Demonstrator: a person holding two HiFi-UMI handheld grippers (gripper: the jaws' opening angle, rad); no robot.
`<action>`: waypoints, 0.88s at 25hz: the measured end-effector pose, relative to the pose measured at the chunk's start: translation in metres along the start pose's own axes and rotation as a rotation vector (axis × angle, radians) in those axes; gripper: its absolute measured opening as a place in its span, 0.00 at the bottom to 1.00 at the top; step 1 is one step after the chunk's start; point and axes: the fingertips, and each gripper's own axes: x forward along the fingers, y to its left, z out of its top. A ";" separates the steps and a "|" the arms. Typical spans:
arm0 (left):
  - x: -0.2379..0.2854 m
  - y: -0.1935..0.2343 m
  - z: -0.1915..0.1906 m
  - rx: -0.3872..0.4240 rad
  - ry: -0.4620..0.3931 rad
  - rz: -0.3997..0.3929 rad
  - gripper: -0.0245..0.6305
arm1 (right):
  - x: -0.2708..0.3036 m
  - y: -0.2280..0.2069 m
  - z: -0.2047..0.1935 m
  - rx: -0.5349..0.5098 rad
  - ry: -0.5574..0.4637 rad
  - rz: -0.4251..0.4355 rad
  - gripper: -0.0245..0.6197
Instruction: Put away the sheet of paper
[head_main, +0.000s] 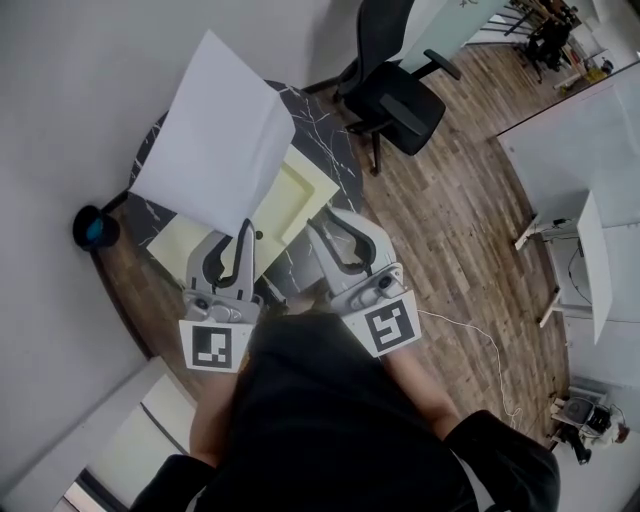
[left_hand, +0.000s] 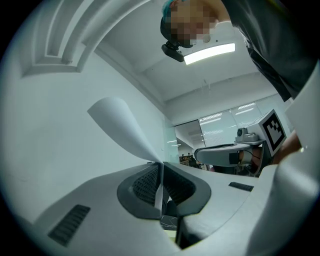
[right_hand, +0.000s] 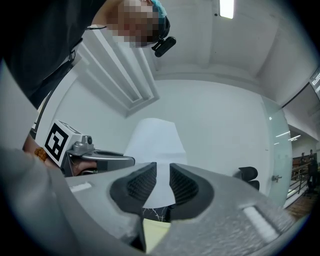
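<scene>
The left gripper (head_main: 240, 238) has its fingers (left_hand: 145, 182) pressed together on the bottom edge of the sheet of paper (head_main: 215, 135), with no gap between the pads in its own view. The white sheet stands up from that grip and curves away over the dark marbled table (head_main: 322, 130), lifted clear of it. The right gripper (head_main: 336, 228) holds nothing. Its fingers (right_hand: 185, 185) stand a narrow slot apart, and the sheet seen through the slot lies beyond them, untouched. Under both grippers on the table lies what looks like a pale yellow folder (head_main: 292, 195), though its shape is hard to make out
</scene>
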 end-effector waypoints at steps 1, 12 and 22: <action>0.000 0.000 0.001 0.002 -0.003 0.003 0.07 | 0.001 0.002 0.000 0.001 0.000 0.006 0.16; -0.002 -0.002 -0.004 0.017 -0.001 -0.015 0.07 | -0.002 0.005 -0.013 0.007 0.046 0.012 0.16; -0.005 -0.011 -0.007 0.036 0.006 -0.037 0.07 | -0.008 0.009 -0.024 0.020 0.084 0.009 0.15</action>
